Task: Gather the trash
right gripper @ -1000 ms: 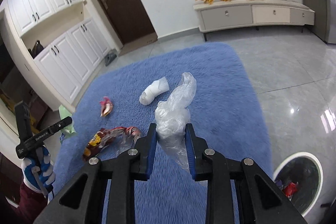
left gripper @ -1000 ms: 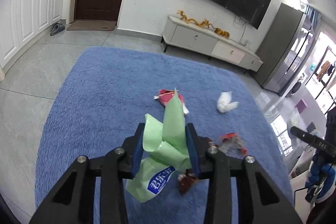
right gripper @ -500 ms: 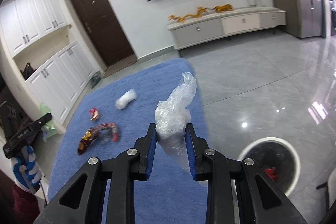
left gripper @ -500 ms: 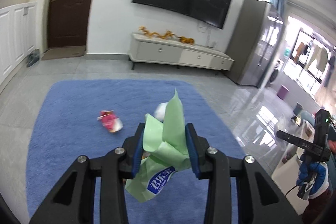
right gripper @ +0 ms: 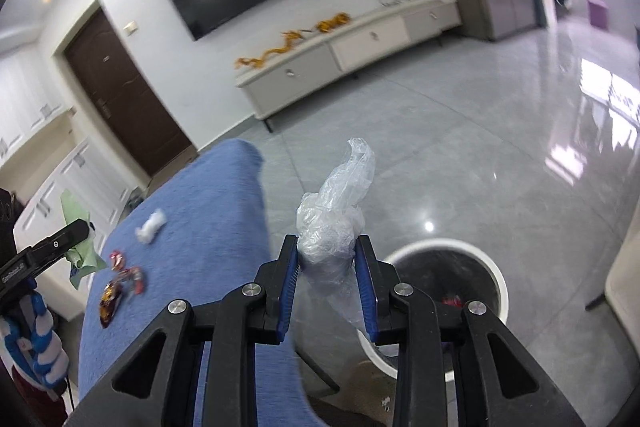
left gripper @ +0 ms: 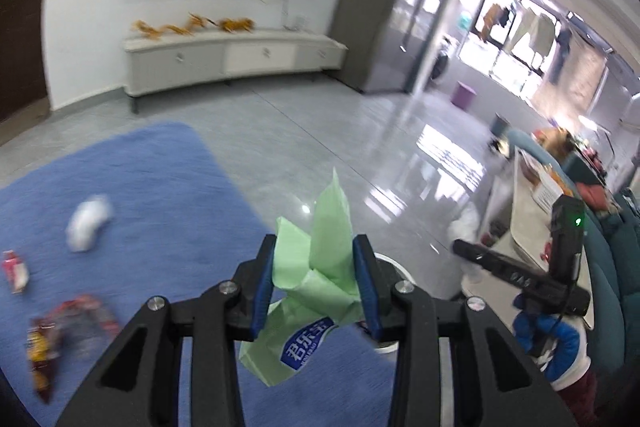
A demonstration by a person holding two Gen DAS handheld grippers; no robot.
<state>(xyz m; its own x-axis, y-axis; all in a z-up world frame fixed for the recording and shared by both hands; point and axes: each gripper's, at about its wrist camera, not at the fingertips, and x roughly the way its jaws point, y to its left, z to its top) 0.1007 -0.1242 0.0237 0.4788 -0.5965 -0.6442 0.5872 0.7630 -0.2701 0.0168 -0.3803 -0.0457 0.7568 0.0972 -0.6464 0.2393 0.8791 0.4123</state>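
Both grippers swung off rug, bin now under clear bag

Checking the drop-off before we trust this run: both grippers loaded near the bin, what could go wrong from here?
1. The clear plastic bag is light and hangs past the right gripper; the white bin lies off to the right, so an early release could land it on the floor.
2. The green wrapper in the left gripper hides most of the bin in that view, making aim harder.
3. Both loads heading to one opening may collide.
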